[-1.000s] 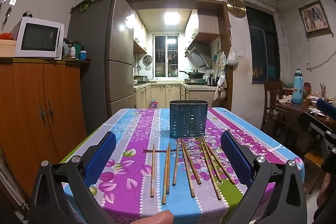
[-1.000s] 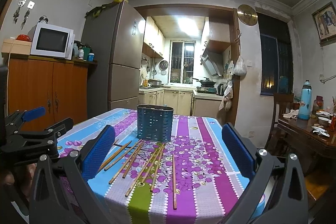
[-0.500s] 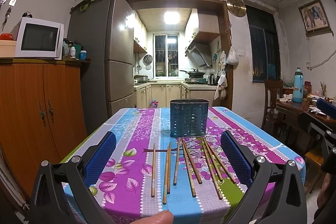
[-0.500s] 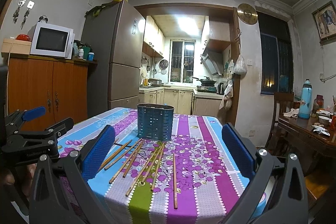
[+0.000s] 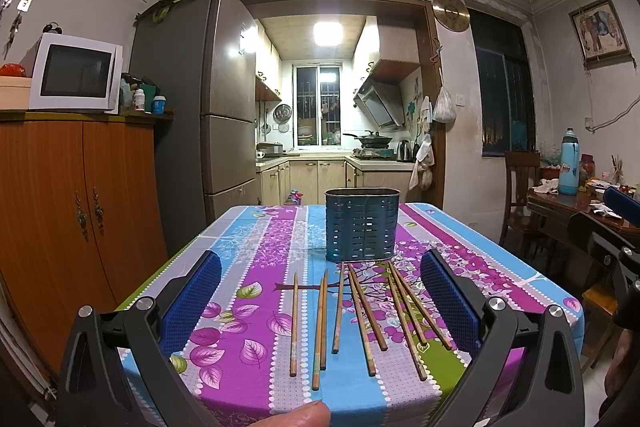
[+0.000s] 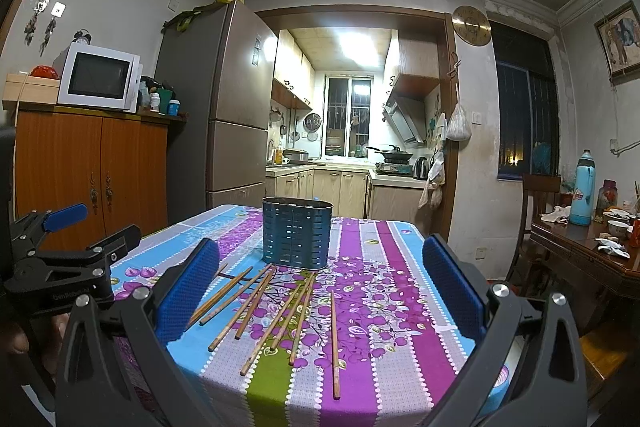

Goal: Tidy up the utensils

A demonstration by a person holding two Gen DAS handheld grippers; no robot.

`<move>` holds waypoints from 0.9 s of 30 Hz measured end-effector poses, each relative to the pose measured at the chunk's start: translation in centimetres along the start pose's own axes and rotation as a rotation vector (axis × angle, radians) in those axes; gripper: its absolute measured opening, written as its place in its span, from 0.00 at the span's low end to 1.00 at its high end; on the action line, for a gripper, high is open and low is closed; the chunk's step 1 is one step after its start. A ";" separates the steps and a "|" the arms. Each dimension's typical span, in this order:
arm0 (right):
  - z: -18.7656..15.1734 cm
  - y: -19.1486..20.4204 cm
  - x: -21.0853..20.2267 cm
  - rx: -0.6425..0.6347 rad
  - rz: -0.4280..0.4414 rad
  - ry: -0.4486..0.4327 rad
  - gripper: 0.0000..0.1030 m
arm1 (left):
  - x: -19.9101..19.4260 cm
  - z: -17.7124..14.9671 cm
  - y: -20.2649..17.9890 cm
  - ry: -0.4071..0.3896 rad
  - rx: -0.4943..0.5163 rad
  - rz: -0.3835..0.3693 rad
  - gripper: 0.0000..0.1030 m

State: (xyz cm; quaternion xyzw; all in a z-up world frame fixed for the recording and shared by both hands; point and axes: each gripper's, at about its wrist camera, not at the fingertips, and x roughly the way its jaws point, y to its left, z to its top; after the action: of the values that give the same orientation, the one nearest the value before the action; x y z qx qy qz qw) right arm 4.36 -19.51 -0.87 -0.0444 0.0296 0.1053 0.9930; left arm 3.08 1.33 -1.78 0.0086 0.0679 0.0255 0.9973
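Chopsticks point(image 5: 352, 315) fanned on table point(image 5: 248, 259), directly before holder point(image 5: 362, 225) at centre.

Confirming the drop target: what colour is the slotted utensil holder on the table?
Dark blue utensil holder, with rows of slots; clearest in the left wrist view.

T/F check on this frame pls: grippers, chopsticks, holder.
1. Both grippers are open and hold nothing. True: left gripper and right gripper gape wide.
2. The chopsticks stand inside the blue holder. False: they lie flat on the tablecloth, in front of it.
3. The holder stands upright. True.
4. A microwave sits on the table. False: it sits on the wooden cabinet to the left.
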 end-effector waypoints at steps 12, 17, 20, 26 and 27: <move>-0.3 0.2 0.2 0.001 0.001 0.006 0.95 | 0.5 -0.1 0.3 0.012 0.003 0.003 0.97; -0.3 0.2 0.4 0.002 0.002 0.010 0.95 | 0.8 -0.2 0.2 0.019 0.005 0.003 0.97; -0.4 0.2 0.5 0.001 0.002 0.010 0.95 | 0.8 -0.2 0.2 0.018 0.004 0.003 0.97; -0.4 0.4 0.6 0.001 0.004 0.013 0.95 | 1.1 -0.3 0.2 0.021 0.005 0.008 0.97; -0.4 0.4 0.6 0.001 0.003 0.013 0.95 | 1.2 -0.3 0.3 0.021 0.007 0.010 0.97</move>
State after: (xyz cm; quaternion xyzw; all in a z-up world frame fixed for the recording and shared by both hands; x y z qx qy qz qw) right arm 4.85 -19.03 -1.37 -0.0447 0.0360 0.1065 0.9927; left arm 4.18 1.65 -2.25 0.0121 0.0783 0.0306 0.9964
